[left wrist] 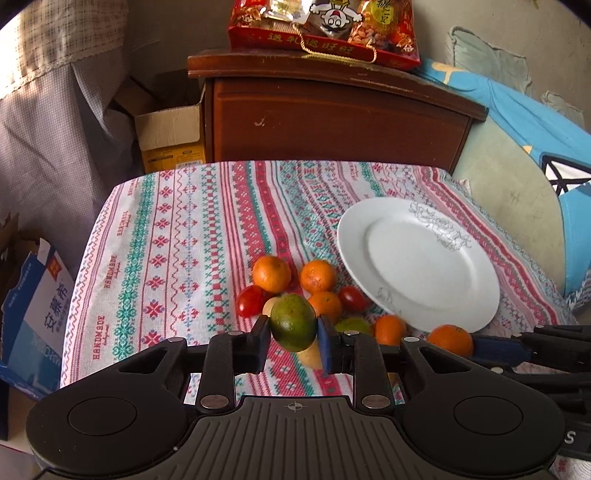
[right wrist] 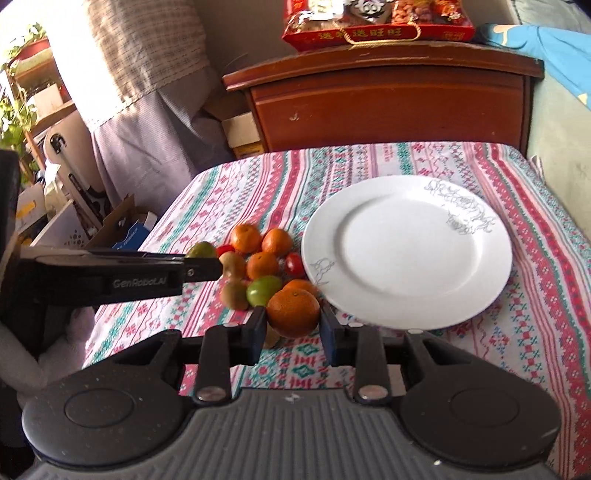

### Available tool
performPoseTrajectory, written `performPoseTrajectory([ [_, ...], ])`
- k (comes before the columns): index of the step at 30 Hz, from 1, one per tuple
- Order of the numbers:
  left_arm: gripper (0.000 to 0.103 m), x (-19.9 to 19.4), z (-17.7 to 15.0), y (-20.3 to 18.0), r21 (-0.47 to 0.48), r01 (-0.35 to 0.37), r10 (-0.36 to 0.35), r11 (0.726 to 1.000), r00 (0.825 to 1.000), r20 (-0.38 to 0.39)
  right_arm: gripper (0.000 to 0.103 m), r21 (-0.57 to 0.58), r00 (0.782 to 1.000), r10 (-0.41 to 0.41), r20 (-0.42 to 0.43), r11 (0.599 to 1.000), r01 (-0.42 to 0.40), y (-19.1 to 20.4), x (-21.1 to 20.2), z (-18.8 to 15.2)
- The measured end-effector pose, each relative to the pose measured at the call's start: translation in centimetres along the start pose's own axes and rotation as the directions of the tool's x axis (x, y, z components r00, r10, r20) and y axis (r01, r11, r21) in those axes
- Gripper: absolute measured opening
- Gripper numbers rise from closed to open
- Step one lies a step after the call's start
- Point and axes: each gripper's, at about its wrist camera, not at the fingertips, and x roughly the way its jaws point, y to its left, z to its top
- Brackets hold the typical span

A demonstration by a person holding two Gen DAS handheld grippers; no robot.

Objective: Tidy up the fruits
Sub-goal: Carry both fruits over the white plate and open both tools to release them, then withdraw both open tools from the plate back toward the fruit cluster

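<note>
The left gripper (left wrist: 293, 345) pinches a green fruit (left wrist: 293, 322) between its two fingers and holds it above the patterned cloth (left wrist: 166, 240) of the desk. The right gripper (right wrist: 293, 334) pinches an orange mandarin (right wrist: 293, 312) in the same way, just at the near edge of the fruit pile.

Behind the held fruits lies the rest of the pile on the cloth: several mandarins (right wrist: 263, 265), two red tomatoes (right wrist: 294, 264), a light green fruit (right wrist: 263, 290) and two brown kiwis (right wrist: 234, 294) (they touch each other in a tight group). One mandarin (right wrist: 301, 285) lies against the rim of the white plate (right wrist: 406, 251), which stands just to the right of the pile and carries nothing.

Farther back, past the end of the desk, stands a brown wooden cabinet (left wrist: 332, 118) with a red snack package (left wrist: 325, 29) on its top. A cardboard box (left wrist: 170, 136) stands to the left of the cabinet.
</note>
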Motion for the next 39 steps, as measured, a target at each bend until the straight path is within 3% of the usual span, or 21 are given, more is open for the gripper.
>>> performPoseTrajectory([
  [6, 0.024, 0.6, 1.6, -2.4, -0.002, 0.068, -0.068, 0.998, 0.997, 0.034, 0.031, 0.096, 0.995, -0.084, 0.058, 0.992, 0.078, -2.6, -0.4, 1.6],
  [9, 0.024, 1.4, 2.0, -3.7, 0.010, 0.085, -0.086, 0.996, 0.996, 0.032, 0.031, 0.143, 0.990, -0.132, 0.050, 0.982, 0.123, -3.7, -0.2, 1.9],
  [14, 0.024, 2.8, 2.0, -5.4, 0.023, 0.113, -0.114, 0.993, 0.993, 0.009, 0.031, 0.210, 0.989, -0.145, 0.009, 0.968, 0.140, -5.4, 0.2, 1.6],
  [25, 0.024, 5.7, 1.7, -6.9, 0.010, 0.107, -0.107, 0.994, 0.993, -0.047, 0.032, 0.290, 0.984, -0.172, -0.047, 0.940, 0.178, -7.1, 1.5, 1.2],
  [32, 0.028, 5.2, 2.3, -7.3, 0.012, 0.105, -0.104, 0.994, 0.994, -0.015, 0.035, 0.294, 0.983, -0.182, -0.022, 0.939, 0.180, -7.1, 1.2, 1.5],
  [36, 0.037, 4.1, 3.1, -6.8, 0.007, 0.084, -0.084, 0.996, 0.996, 0.015, 0.035, 0.282, 0.983, -0.181, 0.007, 0.944, 0.172, -6.9, 0.7, 1.7],
  [39, 0.038, 3.1, 3.7, -6.0, -0.011, 0.070, -0.069, 0.998, 0.997, 0.029, 0.036, 0.269, 0.984, -0.178, 0.024, 0.949, 0.166, -6.6, 0.4, 2.0],
])
